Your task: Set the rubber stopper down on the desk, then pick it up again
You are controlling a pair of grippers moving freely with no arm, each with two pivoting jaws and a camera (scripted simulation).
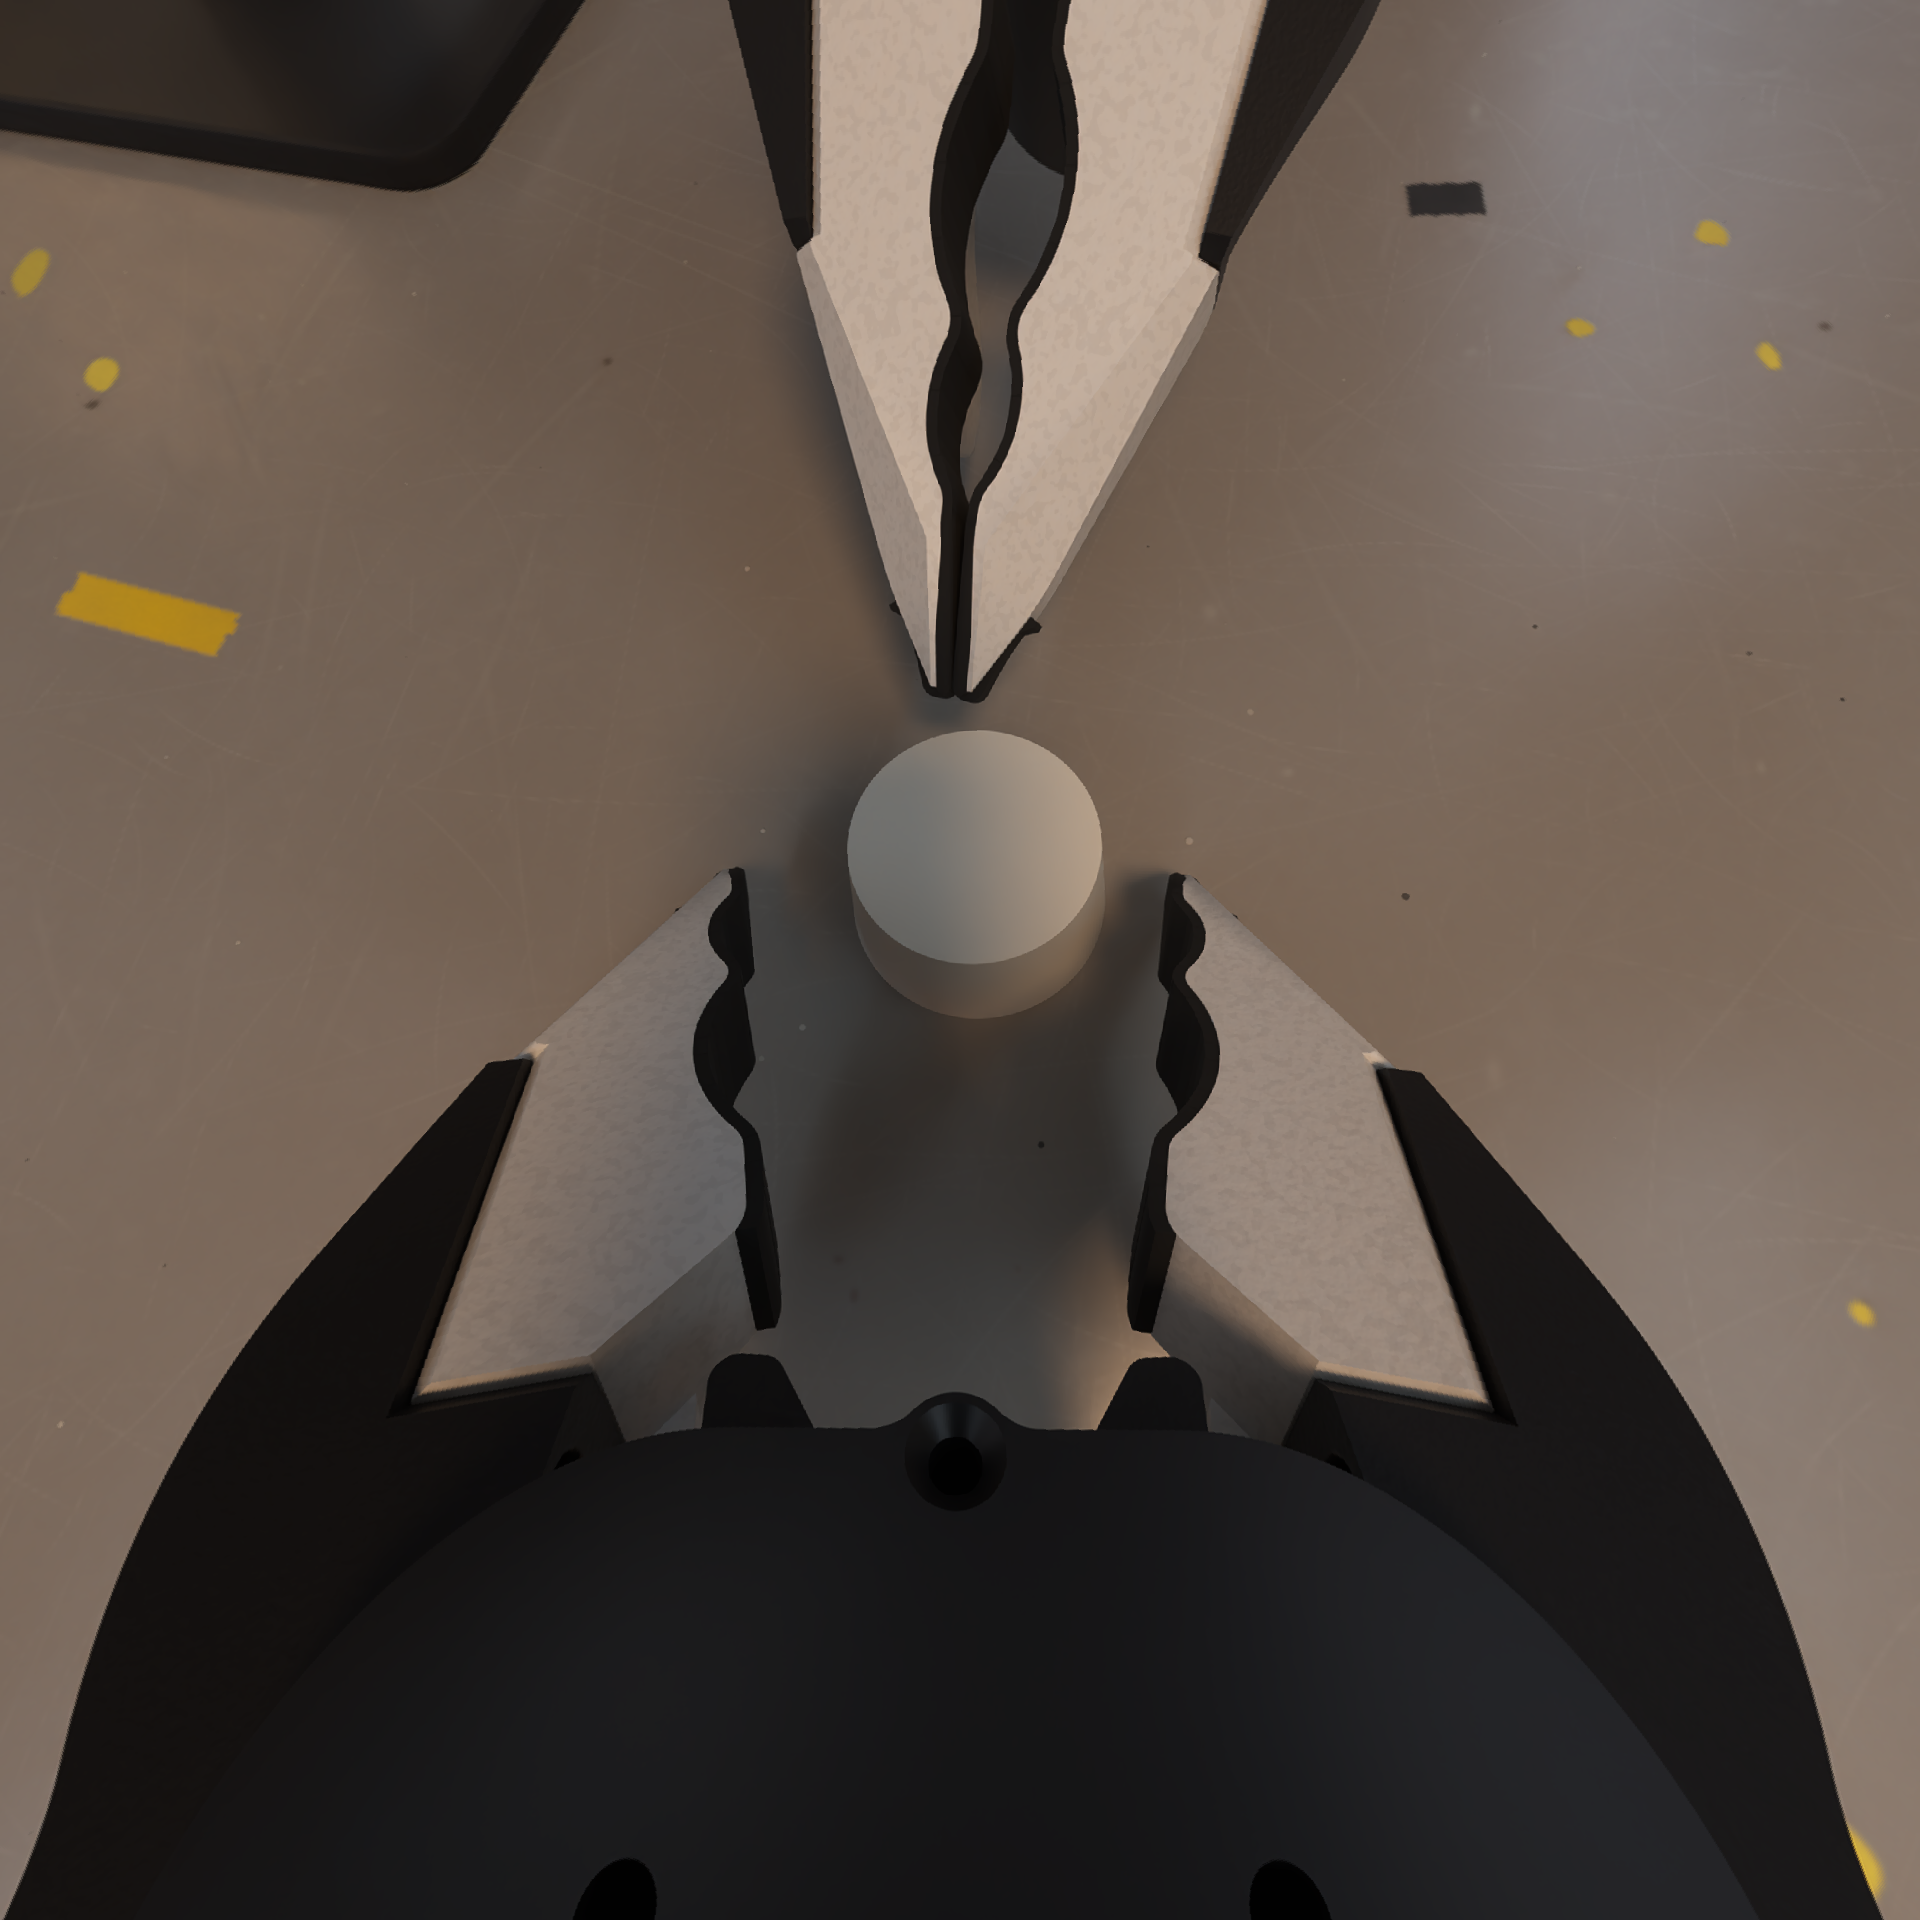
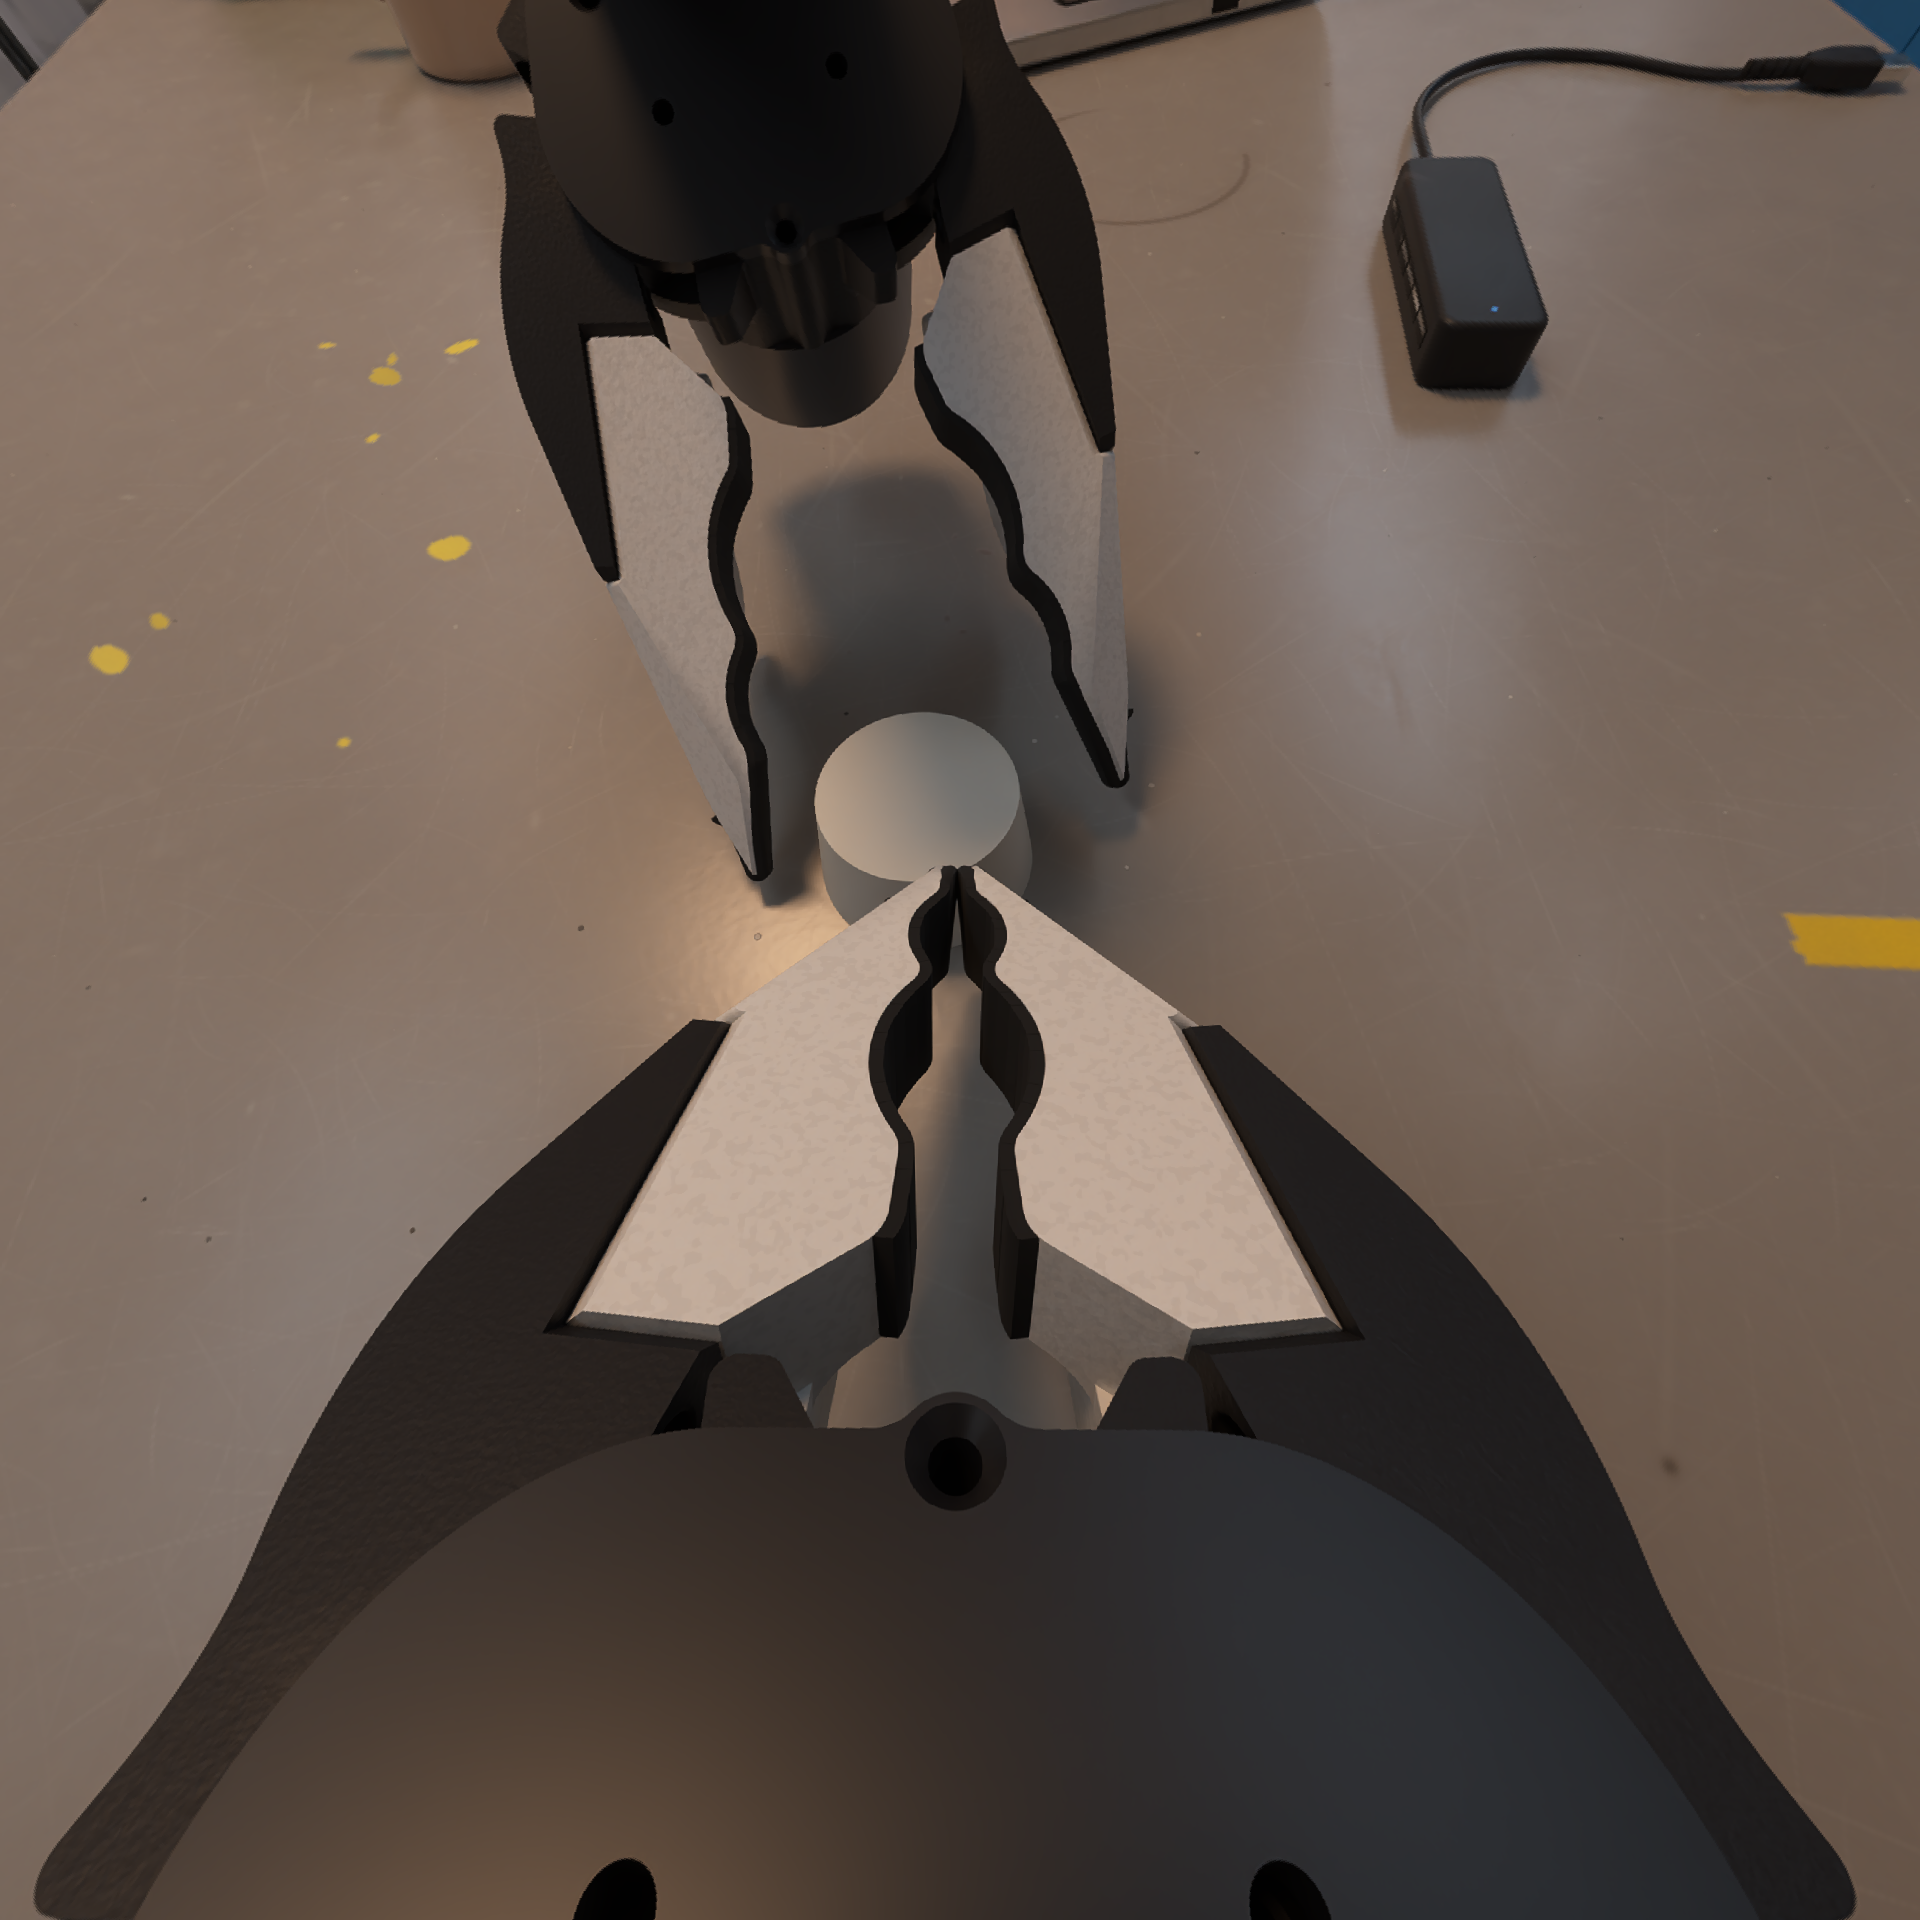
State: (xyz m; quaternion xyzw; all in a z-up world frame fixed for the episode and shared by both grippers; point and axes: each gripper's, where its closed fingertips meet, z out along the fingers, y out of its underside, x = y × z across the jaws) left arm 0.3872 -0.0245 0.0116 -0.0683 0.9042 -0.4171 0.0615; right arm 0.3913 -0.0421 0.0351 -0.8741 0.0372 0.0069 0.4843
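The rubber stopper is a short pale grey cylinder standing upright on the grey-brown desk. It also shows in the right wrist view. My left gripper is open, its fingertips on either side of the stopper's near part, not touching it. In the right wrist view the left gripper straddles the stopper from the far side. My right gripper is shut and empty, its tips just short of the stopper. It also shows in the left wrist view, pointing at the stopper from the far side.
A small black box with a cable lies at the right back of the desk. A strip of yellow tape and yellow paint spots mark the surface. A dark flat object lies at the left wrist view's top left.
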